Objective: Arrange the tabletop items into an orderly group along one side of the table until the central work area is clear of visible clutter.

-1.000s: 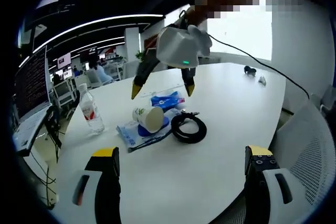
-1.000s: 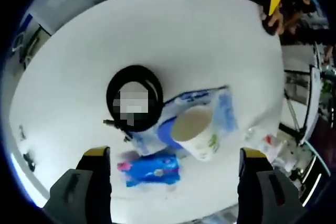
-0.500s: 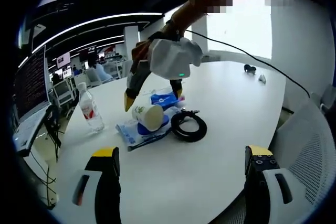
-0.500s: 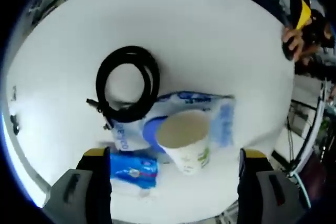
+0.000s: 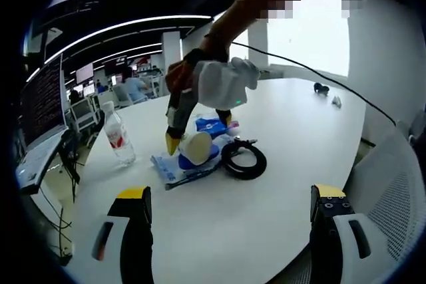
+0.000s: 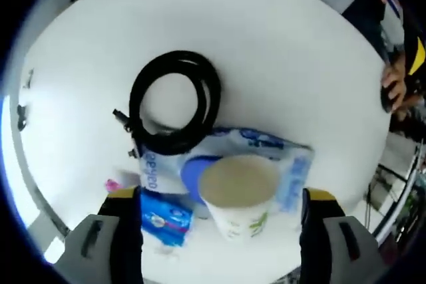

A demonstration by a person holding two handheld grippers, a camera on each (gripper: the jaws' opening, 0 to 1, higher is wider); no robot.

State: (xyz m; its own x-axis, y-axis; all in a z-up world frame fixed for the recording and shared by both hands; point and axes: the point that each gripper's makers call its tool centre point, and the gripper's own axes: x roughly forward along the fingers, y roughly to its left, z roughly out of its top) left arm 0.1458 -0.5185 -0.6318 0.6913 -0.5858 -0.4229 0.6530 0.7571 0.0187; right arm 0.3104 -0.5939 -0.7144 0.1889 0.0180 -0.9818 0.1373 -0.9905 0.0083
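An open office surrounds the white worktop (image 5: pixel 293 131); the right gripper (image 6: pixel 216 207) straddles a paper cup (image 6: pixel 238 191), jaws wide; left gripper (image 5: pixel 229 221) wide too.

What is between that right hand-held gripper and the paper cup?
Nothing visible. The right hand-held gripper is open, its jaws straddling the white paper cup lying on a blue-and-white plastic wipes pack; the coiled black cable lies beyond.

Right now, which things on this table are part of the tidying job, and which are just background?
Part of the job:
paper cup
blue-and-white wipes pack under the cup
small blue packet
coiled black cable
water bottle
right gripper, open over the cup

Just lying about:
small dark items at the far table edge
office desks and screens beyond
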